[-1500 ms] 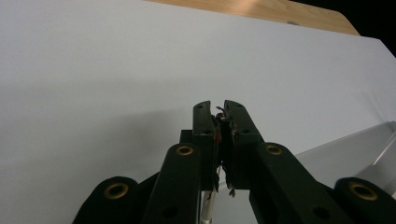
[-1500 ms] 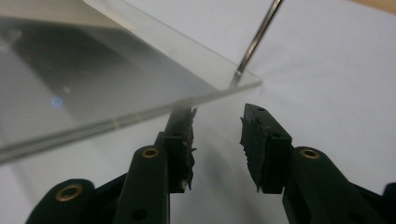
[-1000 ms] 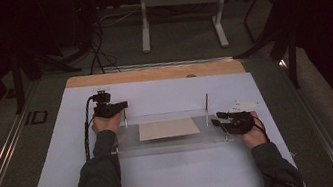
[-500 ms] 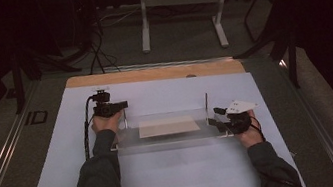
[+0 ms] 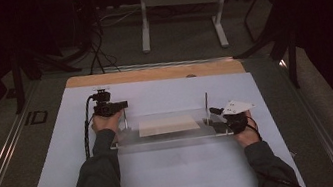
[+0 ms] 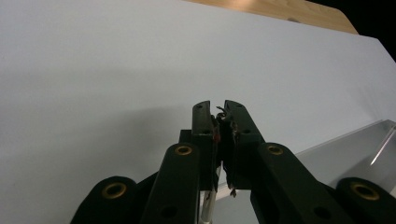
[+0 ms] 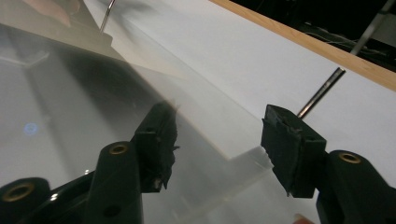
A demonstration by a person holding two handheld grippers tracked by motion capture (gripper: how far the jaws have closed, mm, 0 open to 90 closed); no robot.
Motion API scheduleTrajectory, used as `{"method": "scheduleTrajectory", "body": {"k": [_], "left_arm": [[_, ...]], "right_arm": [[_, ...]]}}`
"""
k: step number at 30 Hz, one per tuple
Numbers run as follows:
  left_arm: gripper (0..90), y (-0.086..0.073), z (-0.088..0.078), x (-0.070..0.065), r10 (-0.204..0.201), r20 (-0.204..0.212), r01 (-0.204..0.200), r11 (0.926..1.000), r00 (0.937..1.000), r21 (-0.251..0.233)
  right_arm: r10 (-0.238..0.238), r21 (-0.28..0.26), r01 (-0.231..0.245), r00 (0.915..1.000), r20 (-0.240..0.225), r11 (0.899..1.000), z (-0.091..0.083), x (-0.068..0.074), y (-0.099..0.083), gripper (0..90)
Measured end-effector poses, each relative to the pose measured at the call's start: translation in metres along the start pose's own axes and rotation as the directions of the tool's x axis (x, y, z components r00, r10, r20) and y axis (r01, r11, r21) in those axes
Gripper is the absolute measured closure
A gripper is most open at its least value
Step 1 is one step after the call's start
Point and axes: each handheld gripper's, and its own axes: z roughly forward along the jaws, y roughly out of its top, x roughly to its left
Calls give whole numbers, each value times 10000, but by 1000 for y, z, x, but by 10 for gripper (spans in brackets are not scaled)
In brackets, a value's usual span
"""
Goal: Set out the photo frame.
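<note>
At clear tray (image 5: 171, 138) left end, your left gripper (image 5: 115, 106) jaws clamped on rim; right gripper (image 5: 216, 116) jaws just opening, straddling right edge.

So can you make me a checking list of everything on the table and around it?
Surface: white sheet over a wooden table, bare around the work.
Job's things: clear plastic tray lying flat with a tan card on it; thin metal rods stand upright at its ends.
Clutter: nothing seen.
Grippers: left gripper shut at the tray's left end, something thin and metallic showing between its jaws; right gripper has just been opening, jaws apart over the tray's right corner, pads off it.
Cables: black cable trails from the left gripper along the sleeve; more lie on the floor behind.
Surroundings: dark room, grey carpet, a white table frame beyond.
</note>
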Motion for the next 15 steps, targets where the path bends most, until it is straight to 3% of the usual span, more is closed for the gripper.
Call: {"method": "scheduleTrajectory", "body": {"k": [8,15], "left_arm": [[794,-4,1,3,118,138,-117,9999,9998,-121],[702,-11,-4,0,1046,42,-1045,9942,9945,-267]], "right_arm": [[191,24,-190,9998,-60,9998,0,-1,1,432],[245,24,-244,9997,-84,9997,1,-2,1,432]]}}
